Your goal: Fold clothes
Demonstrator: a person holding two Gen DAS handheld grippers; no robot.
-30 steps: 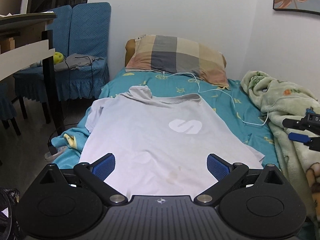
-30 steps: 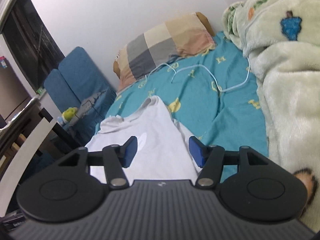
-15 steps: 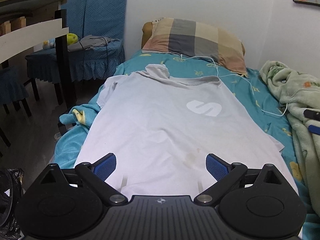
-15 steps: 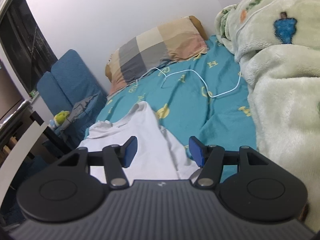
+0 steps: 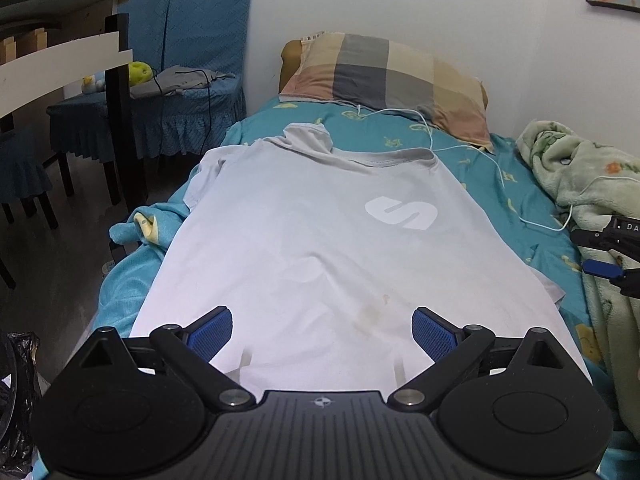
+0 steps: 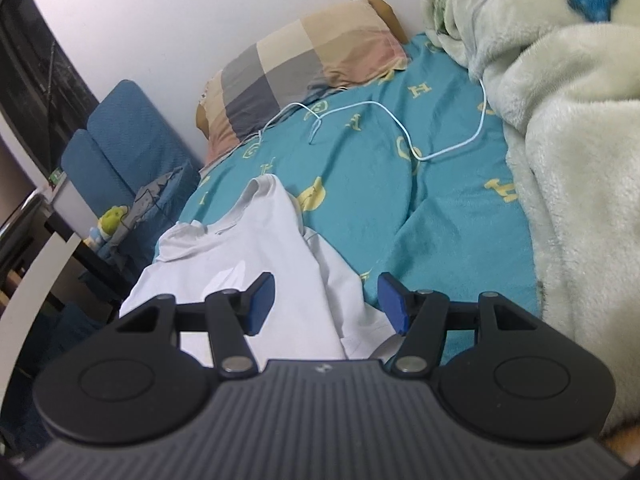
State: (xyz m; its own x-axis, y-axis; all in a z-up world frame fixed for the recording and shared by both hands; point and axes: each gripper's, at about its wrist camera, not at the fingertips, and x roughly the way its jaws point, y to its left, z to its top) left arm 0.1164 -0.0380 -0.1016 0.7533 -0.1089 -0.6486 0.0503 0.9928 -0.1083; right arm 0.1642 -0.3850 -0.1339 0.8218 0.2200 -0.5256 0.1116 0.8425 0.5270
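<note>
The left tongs (image 5: 322, 330) stand spread wide at the bottom of the left wrist view, blue pads apart and gripping nothing, poised over the lower hem of the pale grey T-shirt with a white S-shaped logo (image 5: 320, 248). The shirt lies flat and face up along the bed with the teal patterned sheet (image 5: 516, 200), collar toward the top of the frame. The right tongs (image 6: 326, 304) are likewise released, their pads either side of the shirt's rumpled side edge at lower centre of the right wrist view, not pinching it; they also show at the right edge of the left view. Above the collar sits a checked beige-and-grey pillow (image 5: 384, 76), with a thin white cable (image 6: 400, 120) trailing across the sheet. A fluffy pale green blanket (image 6: 560, 140) fills the right side.
</note>
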